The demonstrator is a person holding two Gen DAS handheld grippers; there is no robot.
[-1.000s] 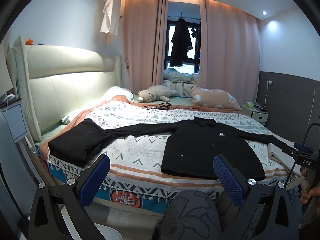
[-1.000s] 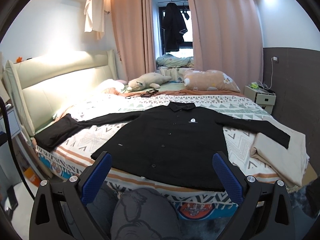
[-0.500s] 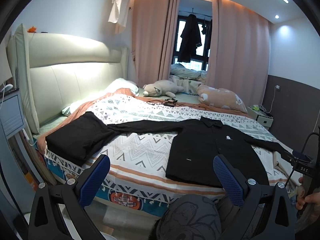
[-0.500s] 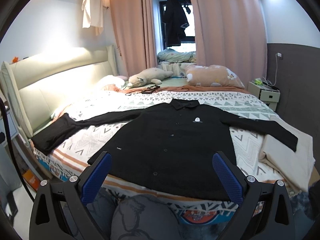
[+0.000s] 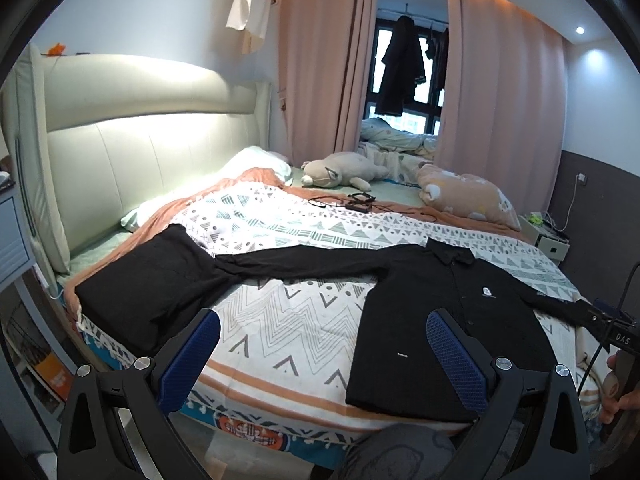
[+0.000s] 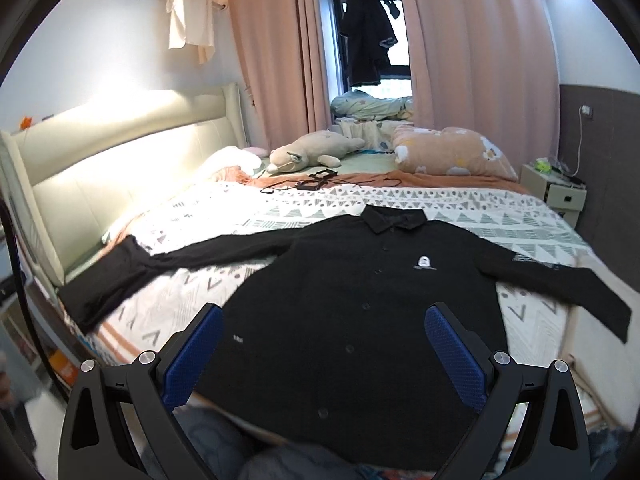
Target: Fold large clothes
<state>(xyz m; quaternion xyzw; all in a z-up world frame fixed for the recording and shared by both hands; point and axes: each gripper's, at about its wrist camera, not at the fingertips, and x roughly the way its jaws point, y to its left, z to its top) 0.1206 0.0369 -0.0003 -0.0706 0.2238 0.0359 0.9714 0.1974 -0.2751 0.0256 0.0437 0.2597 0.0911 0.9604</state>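
Black shirt (image 6: 360, 312) lies flat, face up on the bed (image 6: 280, 208), near the foot edge, buttoned, collar away from the grippers, small white logo on the chest. Both sleeves are spread straight out to the sides; one sleeve end touches a folded black garment (image 5: 148, 280) by the headboard. Left gripper (image 5: 320, 354) hangs over the bed edge, jaws wide apart, empty. Right gripper (image 6: 322, 354) hangs over the shirt's hem, jaws apart, empty.

A black long-sleeved shirt (image 6: 360, 312) lies face up and buttoned on the patterned bedspread (image 5: 288, 320), collar toward the far side, both sleeves stretched outward, a small white logo on its chest.
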